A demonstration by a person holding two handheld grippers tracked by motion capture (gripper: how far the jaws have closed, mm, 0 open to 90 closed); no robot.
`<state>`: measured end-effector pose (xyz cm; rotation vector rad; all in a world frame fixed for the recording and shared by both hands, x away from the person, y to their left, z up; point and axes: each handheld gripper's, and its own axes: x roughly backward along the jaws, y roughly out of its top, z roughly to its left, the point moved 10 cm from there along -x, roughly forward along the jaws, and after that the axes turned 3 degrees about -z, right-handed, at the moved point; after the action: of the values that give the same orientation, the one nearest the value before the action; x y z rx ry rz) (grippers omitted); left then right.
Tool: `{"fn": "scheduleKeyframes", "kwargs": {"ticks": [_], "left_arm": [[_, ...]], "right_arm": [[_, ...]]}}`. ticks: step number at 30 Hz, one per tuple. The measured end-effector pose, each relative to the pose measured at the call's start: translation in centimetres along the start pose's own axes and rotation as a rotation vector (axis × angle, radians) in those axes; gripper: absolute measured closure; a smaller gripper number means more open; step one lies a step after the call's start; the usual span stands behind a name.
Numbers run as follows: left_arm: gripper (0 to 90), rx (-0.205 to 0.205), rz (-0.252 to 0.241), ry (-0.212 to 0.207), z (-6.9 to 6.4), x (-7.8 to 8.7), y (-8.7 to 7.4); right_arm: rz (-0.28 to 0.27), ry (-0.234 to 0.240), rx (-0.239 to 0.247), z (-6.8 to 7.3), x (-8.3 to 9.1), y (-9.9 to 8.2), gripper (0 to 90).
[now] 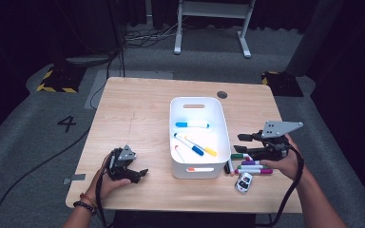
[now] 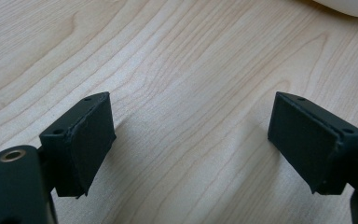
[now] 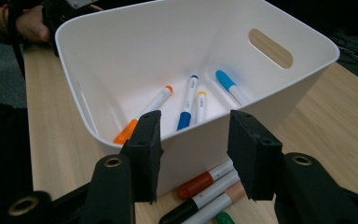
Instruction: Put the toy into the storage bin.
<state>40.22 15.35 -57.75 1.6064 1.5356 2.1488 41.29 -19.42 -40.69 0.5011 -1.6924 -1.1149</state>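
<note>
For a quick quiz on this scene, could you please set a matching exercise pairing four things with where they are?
Things:
1. Blue marker
2. Toy car
3. Green marker
4. Left gripper

Places:
A. On the table right of the bin, under the right gripper
B. Inside the bin
C. Left of the bin, open
D. Near the table's front edge, right of the bin

Pairs: 1-B, 2-D, 3-A, 4-C

White bin (image 1: 221, 124); blue, yellow, orange-capped markers (image 3: 187, 105) inside. Pale wood-grain table (image 1: 133, 114). White toy car (image 1: 243, 182).

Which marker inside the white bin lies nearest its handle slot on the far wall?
The light blue marker, lying crosswise at the far end; the others sit nearer the person.
</note>
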Motion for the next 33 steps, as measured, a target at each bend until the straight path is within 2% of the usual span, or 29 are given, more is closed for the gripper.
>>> {"fn": "scheduleKeyframes", "kwargs": {"ticks": [2, 3, 4, 5, 6, 8, 9, 10, 11, 12, 14, 15, 16, 17, 19, 21, 22, 23, 30, 32, 33], "left_arm": [[14.8, 0.001, 0.0, -0.001, 0.0, 0.0, 0.0], [14.8, 0.003, 0.001, -0.002, 0.0, 0.0, 0.0], [14.7, 0.003, 0.001, -0.002, 0.0, 0.0, 0.0], [14.7, 0.002, 0.001, -0.002, 0.0, 0.0, 0.0], [14.7, 0.002, 0.001, -0.002, 0.0, 0.0, 0.0], [14.7, 0.002, 0.001, -0.002, 0.0, 0.0, 0.0], [14.7, 0.003, 0.001, -0.003, 0.0, 0.0, 0.0], [14.7, 0.003, 0.001, -0.003, 0.0, 0.0, 0.0], [14.7, 0.003, 0.001, -0.003, -0.1, 0.0, 0.0], [14.8, 0.003, 0.001, -0.003, -0.1, 0.0, 0.0], [14.7, 0.002, 0.001, -0.003, 0.0, 0.0, 0.0], [14.7, 0.002, 0.001, -0.002, 0.0, 0.0, 0.0], [14.7, 0.002, 0.001, -0.002, 0.0, 0.0, 0.0], [14.7, 0.002, 0.0, -0.001, 0.0, 0.0, 0.0], [14.7, 0.003, 0.001, -0.004, 0.0, 0.0, 0.0], [14.7, 0.002, 0.001, -0.003, 0.0, 0.0, 0.0], [14.7, 0.002, 0.001, -0.003, 0.0, 0.0, 0.0], [14.7, 0.002, 0.001, -0.003, 0.0, 0.0, 0.0], [14.7, 0.002, 0.001, -0.003, 0.0, 0.0, 0.0], [14.7, 0.002, 0.001, -0.004, 0.0, 0.0, 0.0], [14.7, 0.003, 0.001, -0.003, -0.1, 0.0, 0.0]], "right_arm": [[0.01, -0.021, 0.002, -0.6, 0.4, -0.8, 55.4], [0.029, -0.04, -0.004, -1.2, 0.6, -1.7, 55.7], [0.029, -0.04, -0.004, -1.2, 0.6, -1.7, 55.7], [0.063, -0.057, -0.002, -1.9, 0.5, -3.0, 55.9], [0.063, -0.057, -0.002, -1.9, 0.5, -3.0, 55.9], [0.103, -0.074, 0.003, -2.6, 0.2, -4.3, 56.9], [0.143, -0.084, 0.01, -3.2, -0.2, -5.6, 57.3], [0.143, -0.084, 0.01, -3.2, -0.2, -5.6, 57.3], [0.177, -0.083, -0.005, -3.8, -0.9, -7.0, 58.0], [0.177, -0.083, -0.005, -3.8, -0.9, -7.0, 58.0], [0.205, -0.063, -0.006, -4.2, -1.6, -8.2, 58.6], [0.233, -0.051, -0.023, -4.3, -2.2, -9.3, 58.9], [0.233, -0.051, -0.023, -4.3, -2.2, -9.3, 58.9], [0.261, -0.025, -0.024, -4.4, -3.0, -10.4, 58.7], [0.265, -0.016, -0.03, -4.3, -3.3, -10.6, 58.6], [0.311, 0.008, -0.017, -4.6, -4.2, -12.0, 57.9], [0.311, 0.008, -0.017, -4.6, -4.2, -12.0, 57.9], [0.339, 0.009, -0.032, -4.9, -4.8, -12.6, 57.7], [0.37, 0.032, -0.036, -5.5, -5.8, -13.4, 59.4], [0.395, 0.029, -0.025, -5.8, -6.1, -13.7, 60.7], [0.403, 0.031, -0.036, -5.7, -6.2, -13.7, 61.2]]}}
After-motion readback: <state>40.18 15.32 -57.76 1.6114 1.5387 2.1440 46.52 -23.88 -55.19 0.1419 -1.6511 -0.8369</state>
